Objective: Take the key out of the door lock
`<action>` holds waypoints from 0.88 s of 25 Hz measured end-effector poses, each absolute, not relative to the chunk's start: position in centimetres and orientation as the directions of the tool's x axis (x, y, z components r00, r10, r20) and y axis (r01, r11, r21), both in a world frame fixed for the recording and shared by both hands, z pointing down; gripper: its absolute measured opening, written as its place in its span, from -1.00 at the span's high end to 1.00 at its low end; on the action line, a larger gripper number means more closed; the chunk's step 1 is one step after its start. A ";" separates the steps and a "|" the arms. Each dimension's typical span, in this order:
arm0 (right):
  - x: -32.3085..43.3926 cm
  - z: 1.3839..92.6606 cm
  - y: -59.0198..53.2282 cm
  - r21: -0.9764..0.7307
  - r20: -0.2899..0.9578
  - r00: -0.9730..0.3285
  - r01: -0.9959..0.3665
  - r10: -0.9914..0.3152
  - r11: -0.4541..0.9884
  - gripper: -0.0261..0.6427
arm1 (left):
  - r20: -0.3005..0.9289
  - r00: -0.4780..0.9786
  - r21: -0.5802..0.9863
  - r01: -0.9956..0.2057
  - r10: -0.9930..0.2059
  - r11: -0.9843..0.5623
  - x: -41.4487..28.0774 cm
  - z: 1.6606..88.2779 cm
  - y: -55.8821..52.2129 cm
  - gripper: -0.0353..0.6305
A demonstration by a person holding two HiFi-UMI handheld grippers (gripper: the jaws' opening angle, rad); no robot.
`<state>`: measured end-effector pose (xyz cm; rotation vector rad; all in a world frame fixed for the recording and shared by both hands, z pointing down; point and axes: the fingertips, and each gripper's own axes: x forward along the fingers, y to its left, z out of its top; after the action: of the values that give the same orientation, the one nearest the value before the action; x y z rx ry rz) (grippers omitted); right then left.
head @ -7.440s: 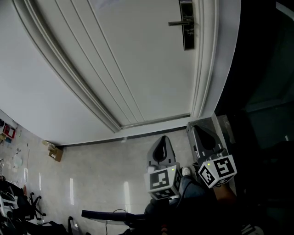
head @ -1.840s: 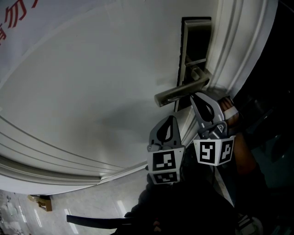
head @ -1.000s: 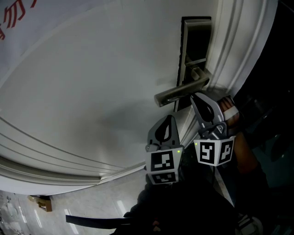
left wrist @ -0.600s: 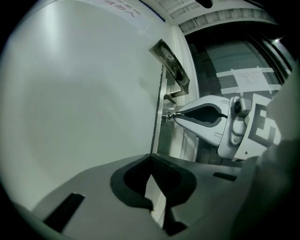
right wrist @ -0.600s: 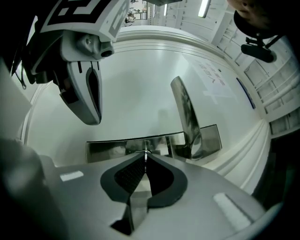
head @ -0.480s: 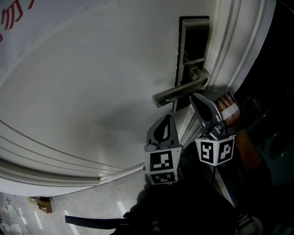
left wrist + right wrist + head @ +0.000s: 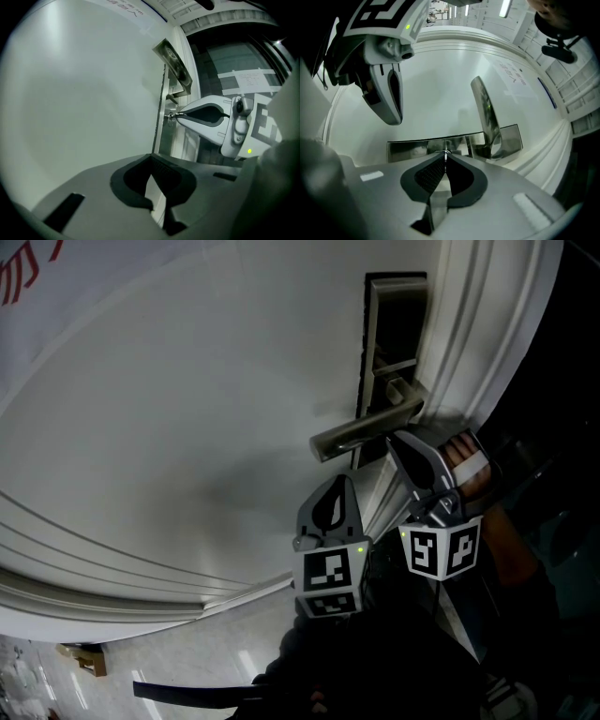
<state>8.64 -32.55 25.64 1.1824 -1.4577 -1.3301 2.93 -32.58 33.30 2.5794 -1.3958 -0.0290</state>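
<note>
Up at the white door (image 7: 187, 409), the head view shows us both grippers. The right gripper (image 7: 401, 442) is tucked under the lever handle (image 7: 366, 432) against the lock plate (image 7: 394, 352), but from here we cannot make out the key. Over to the right gripper view, and there it is. The jaws are pinched on the thin metal key (image 7: 446, 153), whose far end meets the lock plate just left of the handle's base. The left gripper view gives us the side angle: a small ring (image 7: 170, 118) sits between the right gripper's tips and the plate's edge. The left gripper (image 7: 337, 486) hangs below and to the left, tips pointing up the door and clear of the handle. Its jaws are together with nothing between them. A hand (image 7: 466, 463) shows beside the right gripper.
</note>
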 end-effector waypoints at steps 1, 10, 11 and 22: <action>8.7 25.6 -32.6 0.992 -0.020 -0.225 -0.124 -0.974 0.008 0.89 | 0.080 0.551 0.190 -0.827 -0.831 -0.530 2.9 33.3 -32.6 0.89; 8.6 25.7 -32.6 0.997 -0.024 -0.230 -0.073 -0.973 -0.007 0.89 | 0.077 0.558 0.201 -0.821 -0.826 -0.535 3.1 33.3 -32.7 0.89; 8.6 25.7 -32.6 0.998 -0.024 -0.230 -0.061 -0.973 -0.010 0.89 | 0.078 0.558 0.201 -0.820 -0.826 -0.535 3.1 33.4 -32.7 0.89; 8.8 25.9 -31.7 0.999 -0.013 -0.226 -0.045 -0.974 -0.002 0.89 | 0.063 0.573 0.209 -0.808 -0.817 -0.551 3.7 32.9 -32.0 0.89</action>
<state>8.79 -31.73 25.91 1.1314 -1.4065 -1.3600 3.67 -32.04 32.85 2.5909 -1.3581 -0.0616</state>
